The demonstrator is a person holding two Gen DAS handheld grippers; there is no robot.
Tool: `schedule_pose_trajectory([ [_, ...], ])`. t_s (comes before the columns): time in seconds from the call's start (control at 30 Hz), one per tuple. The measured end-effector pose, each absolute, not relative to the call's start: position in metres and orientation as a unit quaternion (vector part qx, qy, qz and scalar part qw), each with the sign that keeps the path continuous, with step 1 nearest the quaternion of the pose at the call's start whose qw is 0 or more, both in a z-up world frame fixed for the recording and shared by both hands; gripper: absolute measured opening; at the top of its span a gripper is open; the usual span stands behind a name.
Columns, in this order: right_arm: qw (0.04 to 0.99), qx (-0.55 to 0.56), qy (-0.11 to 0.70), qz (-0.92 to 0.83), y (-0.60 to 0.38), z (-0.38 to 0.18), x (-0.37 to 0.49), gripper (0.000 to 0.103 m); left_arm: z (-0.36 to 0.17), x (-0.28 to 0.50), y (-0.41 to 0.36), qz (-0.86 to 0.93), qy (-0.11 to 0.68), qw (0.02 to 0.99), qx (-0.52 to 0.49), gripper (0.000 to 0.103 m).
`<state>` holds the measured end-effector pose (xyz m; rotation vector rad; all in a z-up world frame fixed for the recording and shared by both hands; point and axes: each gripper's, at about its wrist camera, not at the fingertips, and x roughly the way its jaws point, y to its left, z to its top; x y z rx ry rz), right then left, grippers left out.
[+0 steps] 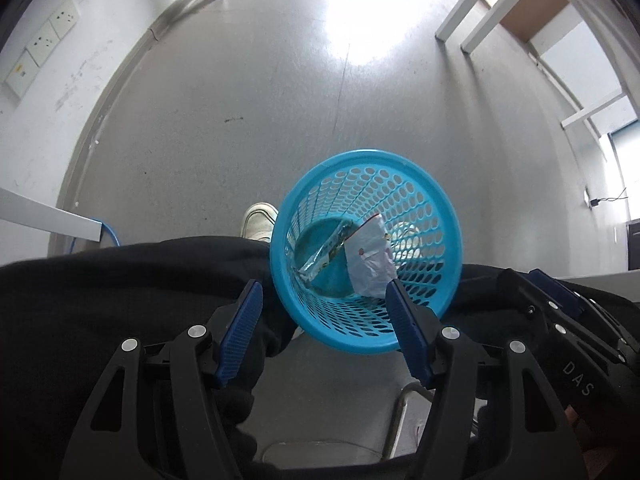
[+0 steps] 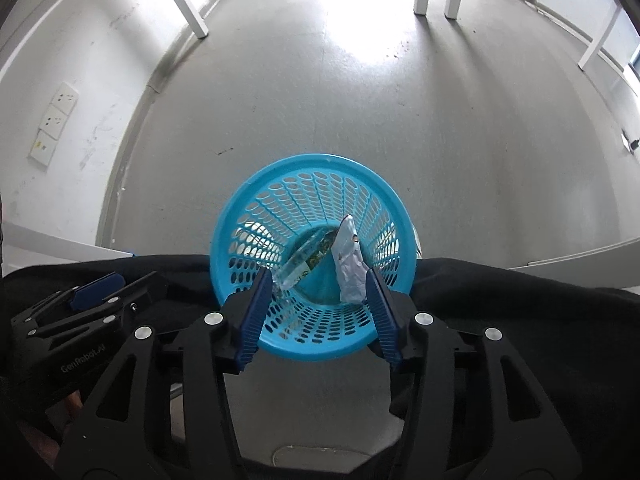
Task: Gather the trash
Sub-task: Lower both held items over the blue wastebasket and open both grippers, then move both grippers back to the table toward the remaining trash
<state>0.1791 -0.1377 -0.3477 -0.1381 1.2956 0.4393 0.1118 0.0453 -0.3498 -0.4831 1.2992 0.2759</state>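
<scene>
Floor (image 2: pixel 320 92) of bare grey spreads far ahead with no loose litter in sight, so, judging by that, collecting looks close to finished unless trash lies beyond these views. Near the person's dark-clothed legs (image 1: pixel 120 280) stands the blue mesh basket (image 2: pixel 248 200), already holding a white crumpled wrapper (image 2: pixel 350 268) on the right and a clear printed wrapper (image 2: pixel 300 264) left of it. Above the basket the left gripper (image 1: pixel 324 300) and right gripper (image 2: pixel 316 284) both gape apart, empty, gripping nothing.
</scene>
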Motion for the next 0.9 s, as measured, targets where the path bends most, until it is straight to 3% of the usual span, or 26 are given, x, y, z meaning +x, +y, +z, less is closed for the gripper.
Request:
schedule_pose_trajectory([
  [0.17, 0.776, -0.07, 0.58, 0.235, -0.145, -0.322, 0.152, 0.047, -0.327, 0.093, 0.041, 0.125, 0.571, 0.78, -0.222, 0.064],
  [0.3, 0.791, -0.089, 0.549, 0.256, -0.153, -0.294, 0.122, 0.058, -0.301, 0.073, 0.033, 0.131, 0.555, 0.799, -0.19, 0.065],
  [0.5, 0.816, -0.098, 0.506, 0.262, -0.178, -0.253, 0.088, 0.068, -0.253, 0.034, 0.023, 0.129, 0.516, 0.832, -0.159, 0.069],
  [0.9, 0.859, -0.09, 0.413, 0.288, -0.233, -0.168, 0.036, 0.075, -0.178, -0.027, 0.005, 0.076, 0.439, 0.879, -0.171, 0.078],
])
